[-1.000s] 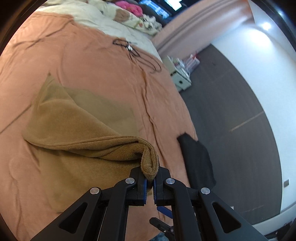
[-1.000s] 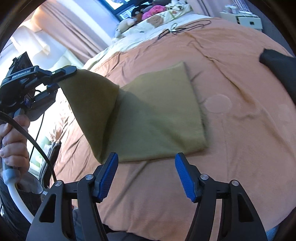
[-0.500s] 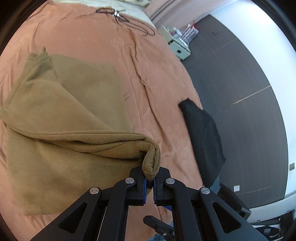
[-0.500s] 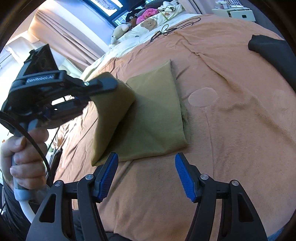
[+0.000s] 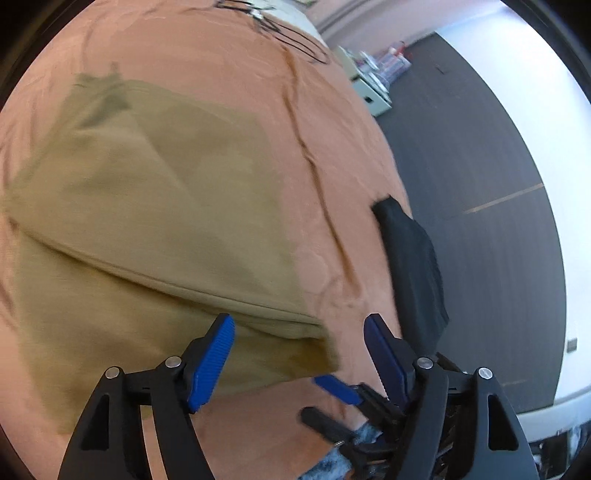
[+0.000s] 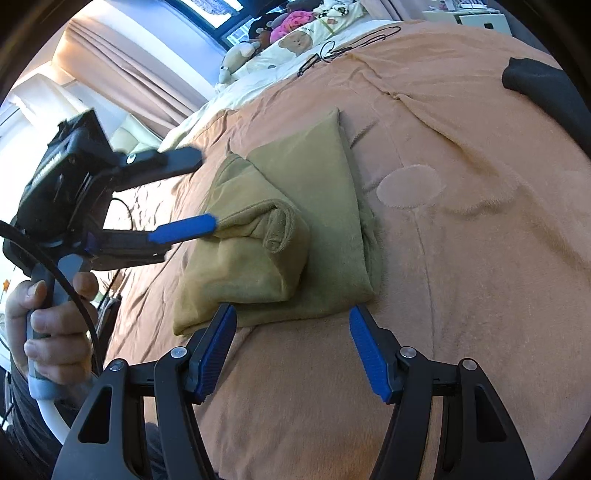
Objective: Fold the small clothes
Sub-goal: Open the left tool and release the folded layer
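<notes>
Left tongs (image 5: 299, 332): jaws opening, blue pads set wide. Corner of the olive cloth (image 5: 155, 206) lies between and below them; pads not pressing on it. In the right wrist view the same tongs (image 6: 201, 192) reach in from the left, one blue pad touching or just beside the rolled edge of the folded-over flap; which of the two cannot be told. A hand (image 6: 55, 317) grips its handle, with a black cable running down past it.

Right tongs (image 6: 291, 350): jaws apart at a middling width, nothing between them. They hover just at the near edge of the cloth, no contact seen.

Surface: a bed covered with an orange-brown blanket (image 6: 461, 258), lightly creased, with a pale round mark right of the cloth. The olive cloth lies folded near the middle of the blanket, one flap doubled over its left part, the top layer forming a triangle toward the far end.

Also on the bed: a black garment (image 5: 413, 269) at the right edge, a thin black cord (image 6: 332, 51) at the far end, and a cream bedcover with bear print and soft toys (image 6: 288, 33) beyond.

Room: pink curtains (image 6: 147, 85) by a bright window, dark floor (image 5: 480, 184), white wall, small white cabinet (image 5: 369, 92) beside the bed. Left wrist view is motion-blurred.
</notes>
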Demonstrator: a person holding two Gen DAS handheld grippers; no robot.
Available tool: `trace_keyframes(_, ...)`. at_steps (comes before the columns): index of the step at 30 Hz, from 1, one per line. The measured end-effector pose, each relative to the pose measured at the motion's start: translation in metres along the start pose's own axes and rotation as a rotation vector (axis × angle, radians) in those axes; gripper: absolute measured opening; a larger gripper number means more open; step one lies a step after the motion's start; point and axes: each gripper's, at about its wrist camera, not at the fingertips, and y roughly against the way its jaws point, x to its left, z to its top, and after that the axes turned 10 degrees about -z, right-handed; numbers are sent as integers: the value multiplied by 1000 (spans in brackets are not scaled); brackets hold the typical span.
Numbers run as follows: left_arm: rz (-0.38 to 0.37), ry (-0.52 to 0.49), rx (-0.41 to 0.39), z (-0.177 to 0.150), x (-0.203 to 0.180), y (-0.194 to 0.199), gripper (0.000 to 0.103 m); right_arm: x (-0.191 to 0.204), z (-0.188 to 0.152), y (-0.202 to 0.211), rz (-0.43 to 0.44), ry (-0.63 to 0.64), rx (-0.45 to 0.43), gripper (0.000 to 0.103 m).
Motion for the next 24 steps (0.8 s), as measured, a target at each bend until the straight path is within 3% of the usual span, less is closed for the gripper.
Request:
trace_keyframes(2,30,15,-20,3,12,11,74,2,2,-1,4,4,-2,51)
trace_keyframes(9,93,118,-82,9,61,42,75,20,13,-4,-26,64,-25,41)
trace_keyframes(12,101,155,-87,10,80,47,75,22,19,-6,-67,75,-42,26)
trace_keyframes(14,94,171,-95,11,89,44,75,21,20,-7,-76,73,-46,9)
trace_keyframes(16,85,201,-112,14,101,43,75,17,20,-7,-86,60,-49,3)
trace_keyframes(24,36,248,-217,32,130,39,73,7,8,1,-74,47,-58,1)
